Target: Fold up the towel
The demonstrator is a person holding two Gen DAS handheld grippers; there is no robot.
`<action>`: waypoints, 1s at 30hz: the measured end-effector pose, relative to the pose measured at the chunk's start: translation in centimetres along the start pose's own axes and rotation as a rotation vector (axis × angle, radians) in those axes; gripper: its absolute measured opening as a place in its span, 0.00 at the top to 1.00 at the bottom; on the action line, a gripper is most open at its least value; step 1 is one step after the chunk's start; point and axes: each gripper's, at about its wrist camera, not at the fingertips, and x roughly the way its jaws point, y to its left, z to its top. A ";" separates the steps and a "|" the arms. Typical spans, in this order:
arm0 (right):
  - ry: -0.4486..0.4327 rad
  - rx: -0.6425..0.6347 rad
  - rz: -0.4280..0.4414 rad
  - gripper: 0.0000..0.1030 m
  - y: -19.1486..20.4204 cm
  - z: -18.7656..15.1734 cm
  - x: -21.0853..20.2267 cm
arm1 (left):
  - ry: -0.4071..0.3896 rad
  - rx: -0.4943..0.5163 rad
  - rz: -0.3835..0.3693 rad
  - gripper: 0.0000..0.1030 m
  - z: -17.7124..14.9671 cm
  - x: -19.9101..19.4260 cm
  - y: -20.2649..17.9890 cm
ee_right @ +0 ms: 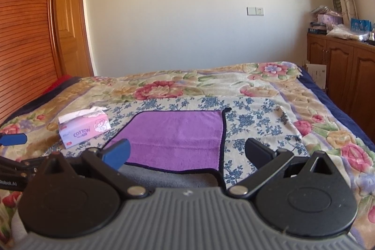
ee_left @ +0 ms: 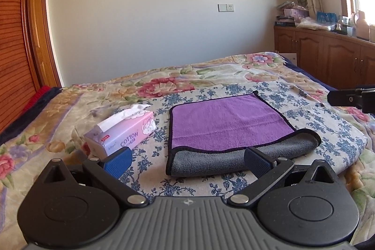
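A purple towel (ee_left: 225, 121) with a black hem and grey underside lies flat on the floral bedspread (ee_left: 70, 104). Its near edge is turned over, so a grey band (ee_left: 211, 161) shows at the front. My left gripper (ee_left: 186, 159) is open and empty, just short of that grey fold, near the towel's front left corner. In the right wrist view the towel (ee_right: 178, 139) lies ahead, grey fold (ee_right: 168, 177) nearest. My right gripper (ee_right: 187, 152) is open and empty above the towel's front right part. The right gripper's tip shows in the left wrist view (ee_left: 351, 98).
A pink and white tissue box (ee_left: 121, 132) stands left of the towel; it also shows in the right wrist view (ee_right: 84, 130). Wooden cabinets (ee_left: 328, 50) with clutter on top stand at the right. A wooden wardrobe (ee_left: 16, 39) is at the left.
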 end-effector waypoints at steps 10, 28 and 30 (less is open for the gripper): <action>0.080 -0.055 0.032 0.00 0.1 0.3 2.9 | 0.039 -0.020 -0.020 0.00 0.3 3.0 0.6; 0.180 -0.071 0.053 0.00 -1.2 0.2 7.9 | 0.103 -0.067 -0.070 0.14 0.1 8.4 2.4; 0.190 -0.063 0.048 0.00 -1.5 0.1 8.3 | 0.106 -0.067 -0.077 0.16 0.2 9.0 2.5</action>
